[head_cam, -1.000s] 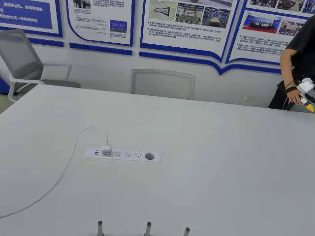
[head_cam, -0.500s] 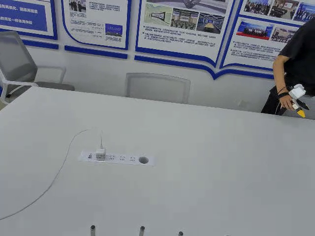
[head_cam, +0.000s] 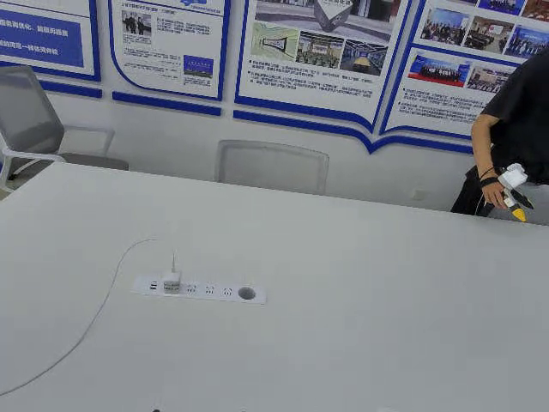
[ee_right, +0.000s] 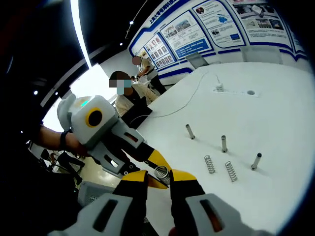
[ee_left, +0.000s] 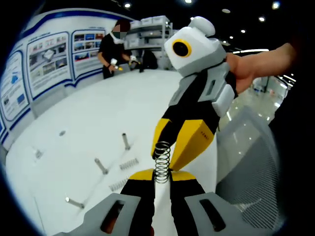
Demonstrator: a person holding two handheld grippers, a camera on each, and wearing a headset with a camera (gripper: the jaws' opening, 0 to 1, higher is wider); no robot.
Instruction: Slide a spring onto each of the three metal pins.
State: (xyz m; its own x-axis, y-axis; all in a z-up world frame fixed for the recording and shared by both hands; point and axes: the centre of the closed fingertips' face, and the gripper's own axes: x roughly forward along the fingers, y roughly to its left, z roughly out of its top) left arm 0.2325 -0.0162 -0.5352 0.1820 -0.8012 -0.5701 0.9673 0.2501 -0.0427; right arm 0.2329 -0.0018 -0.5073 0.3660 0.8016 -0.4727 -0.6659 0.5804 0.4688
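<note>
We find one spring (ee_left: 161, 160) clenched between the tips of the left gripper (ee_left: 162, 178) and standing up out of them. Its far end sits between the tips of the right gripper (ee_right: 160, 179), and we cannot tell whether that gripper is biting or slack. Ahead of the left gripper and off to its left, two loose springs (ee_left: 129, 164) lie on the white table (ee_left: 88, 113) among the three metal pins (ee_left: 101, 166), which stand bare and well apart from both tools.
</note>
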